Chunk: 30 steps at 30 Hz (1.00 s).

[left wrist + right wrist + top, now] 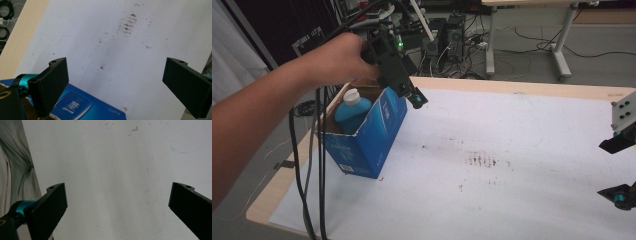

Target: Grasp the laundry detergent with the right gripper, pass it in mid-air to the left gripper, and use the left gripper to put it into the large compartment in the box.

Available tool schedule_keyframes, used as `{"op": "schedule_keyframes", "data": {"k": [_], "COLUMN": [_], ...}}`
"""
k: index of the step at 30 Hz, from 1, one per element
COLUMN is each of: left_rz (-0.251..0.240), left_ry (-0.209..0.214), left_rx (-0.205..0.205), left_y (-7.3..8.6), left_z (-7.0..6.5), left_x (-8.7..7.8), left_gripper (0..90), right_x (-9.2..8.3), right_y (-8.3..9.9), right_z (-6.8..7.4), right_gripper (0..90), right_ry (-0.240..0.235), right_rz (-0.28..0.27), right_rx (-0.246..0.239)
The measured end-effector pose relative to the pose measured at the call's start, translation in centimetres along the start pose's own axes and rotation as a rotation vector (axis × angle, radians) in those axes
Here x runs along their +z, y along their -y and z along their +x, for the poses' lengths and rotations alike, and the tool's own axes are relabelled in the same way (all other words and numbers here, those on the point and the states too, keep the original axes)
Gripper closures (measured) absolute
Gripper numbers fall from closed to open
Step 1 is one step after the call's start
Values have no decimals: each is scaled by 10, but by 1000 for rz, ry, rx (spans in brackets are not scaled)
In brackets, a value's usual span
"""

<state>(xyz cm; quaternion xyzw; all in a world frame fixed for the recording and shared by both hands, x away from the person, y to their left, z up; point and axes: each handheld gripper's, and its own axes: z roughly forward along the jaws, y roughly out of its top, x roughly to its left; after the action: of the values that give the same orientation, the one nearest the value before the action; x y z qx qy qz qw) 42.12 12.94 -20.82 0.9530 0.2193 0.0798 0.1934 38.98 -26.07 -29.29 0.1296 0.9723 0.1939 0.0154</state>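
Blue bottle [352,112] with a white cap stands upright inside the open blue carton [372,137], which sits near the left edge of the surface [522,150], tilted a little so that its open top faces up and toward the person. That placement suits packing: the bottle is seated deep, with the carton walls around it on all sides.

The left claw [411,95] hangs just above the carton's far upper rim, its jaws spread wide with nothing between them. In the left gripper view the carton's printed side [75,105] lies below the jaws, and the pads do not press on it. This reads as a release, with the bottle left to rest in the carton.

The right claw [619,170] waits at the right edge of the surface, well apart from the carton, its jaws likewise wide and empty over bare white covering [112,170].

Brown smudges [482,160] mark the middle of the surface but block nothing. Black cables [307,165] trail from the left hand [339,57] down past the carton's left side; they could snag a flap if the hand swings back across. Table legs and wiring stand on the floor beyond.
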Motion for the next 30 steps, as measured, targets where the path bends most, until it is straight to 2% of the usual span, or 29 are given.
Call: {"op": "schedule_keyframes", "data": {"k": [1, 5, 8, 13, 15, 20, 26, 30], "left_rz": [-10, -3, -5, -20, -20, -30, 14, 37], "left_ry": [10, 0, 8, 19, 7, 43, 63, 74], "left_rx": [-1, 24, 35, 46, 37, 96, 139, 144], "left_y": [-4, -10, -16, -27, -33, -45, -59, -63], "left_z": [1, 3, 1, -2, -5, -11, -17, -18], "left_x": [4, 10, 15, 17, 19, 24, 38, 47], "left_gripper": [16, 15, 15, 16, 16, 16, 16, 16], "right_x": [0, -1, -1, -1, 0, 1, 2, 2], "right_y": [1, 1, 1, 0, -1, -2, -4, -5], "right_z": [-1, -2, -3, -2, -3, -4, -4, -5], "right_gripper": [13, 13, 13, 13, 13, 13, 13, 13], "right_ry": [-1, -2, -3, -4, -5, -6, -8, -7], "right_rz": [-6, -11, -18, -17, -19, -22, -16, -14], "right_rx": [-5, 8, 8, 7, 2, 9, 11, 12]}}
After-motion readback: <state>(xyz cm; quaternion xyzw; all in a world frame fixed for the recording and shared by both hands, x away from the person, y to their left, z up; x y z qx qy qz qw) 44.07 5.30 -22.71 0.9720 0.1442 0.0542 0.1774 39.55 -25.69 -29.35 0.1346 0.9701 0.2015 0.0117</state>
